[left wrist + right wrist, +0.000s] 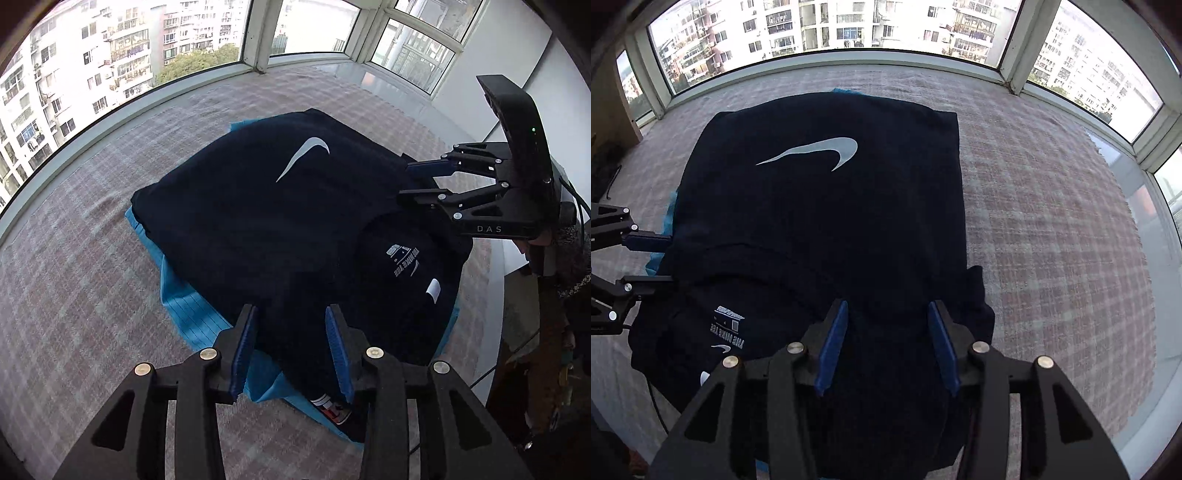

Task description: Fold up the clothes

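Here a dark navy tee (258, 229) is lying on a checked cloth (92, 258) that is covering the surface under the bay window (110, 55). All places below are being given relative to the tee. Its white swoosh (304, 157) is showing face up on the half nearer the window; its collar with the printed neck label (404, 260) is sitting on the half away from the window. A light blue garment (192, 314) is lying beneath the tee, its edges peeking out on the left side and along the near edge.

The left gripper (291, 332) is hovering at the tee's left edge, jaws spread wide, nothing between the blue pads (243, 350); whether they are touching the fabric cannot be told. The right gripper (888, 332) is hanging over the tee's collar end near the right shoulder, jaws likewise wide apart and holding nothing. In the left wrist view the right gripper (410, 181) is appearing at the tee's right side, fingers apart, just above the cloth.
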